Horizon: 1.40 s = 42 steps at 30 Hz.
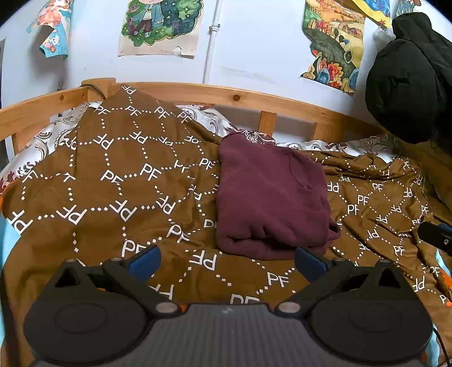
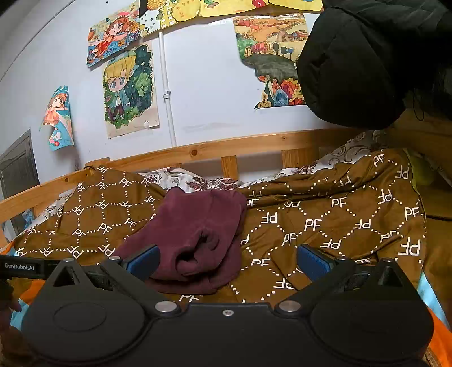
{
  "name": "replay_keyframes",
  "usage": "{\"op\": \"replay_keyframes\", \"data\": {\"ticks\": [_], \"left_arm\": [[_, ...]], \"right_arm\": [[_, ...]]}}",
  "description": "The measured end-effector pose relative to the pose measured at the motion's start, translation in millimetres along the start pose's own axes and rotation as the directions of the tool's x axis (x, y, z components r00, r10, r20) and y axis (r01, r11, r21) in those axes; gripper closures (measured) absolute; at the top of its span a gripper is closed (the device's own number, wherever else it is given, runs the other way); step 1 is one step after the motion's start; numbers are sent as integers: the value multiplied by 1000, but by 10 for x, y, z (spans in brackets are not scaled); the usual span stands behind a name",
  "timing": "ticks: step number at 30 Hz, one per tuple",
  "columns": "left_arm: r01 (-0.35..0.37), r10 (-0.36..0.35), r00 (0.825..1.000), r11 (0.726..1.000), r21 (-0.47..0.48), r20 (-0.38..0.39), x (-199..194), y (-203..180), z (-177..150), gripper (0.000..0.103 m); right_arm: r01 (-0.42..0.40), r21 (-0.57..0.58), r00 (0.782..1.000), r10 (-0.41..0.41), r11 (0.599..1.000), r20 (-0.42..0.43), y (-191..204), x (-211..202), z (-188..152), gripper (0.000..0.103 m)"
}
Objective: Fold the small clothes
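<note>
A maroon garment lies folded into a compact bundle on a brown sheet printed with white "PF" letters. It also shows in the right wrist view, with its rolled end toward the camera. My left gripper is open and empty, held just in front of the garment's near edge. My right gripper is open and empty, with its left fingertip close to the garment's near left side. The right gripper's tip shows at the right edge of the left wrist view.
A wooden bed rail runs along the back, with a white wall and coloured drawings behind it. A black jacket hangs at the right. A floral quilt shows under the brown sheet at the back.
</note>
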<state>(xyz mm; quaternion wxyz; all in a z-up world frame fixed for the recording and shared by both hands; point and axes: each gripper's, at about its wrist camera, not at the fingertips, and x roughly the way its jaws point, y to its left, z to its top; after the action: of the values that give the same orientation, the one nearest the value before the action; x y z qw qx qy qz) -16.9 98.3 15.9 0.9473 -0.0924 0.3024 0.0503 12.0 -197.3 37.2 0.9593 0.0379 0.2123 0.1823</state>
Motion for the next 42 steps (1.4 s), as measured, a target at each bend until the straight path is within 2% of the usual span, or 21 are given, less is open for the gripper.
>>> {"op": "replay_keyframes", "data": {"ticks": [42], "left_arm": [[2,-2,1000,1000,-16,-8,-20,0,-17,1]], "right_arm": [[7,8,1000,-7,1000,7,-4,-43,-1,1]]}}
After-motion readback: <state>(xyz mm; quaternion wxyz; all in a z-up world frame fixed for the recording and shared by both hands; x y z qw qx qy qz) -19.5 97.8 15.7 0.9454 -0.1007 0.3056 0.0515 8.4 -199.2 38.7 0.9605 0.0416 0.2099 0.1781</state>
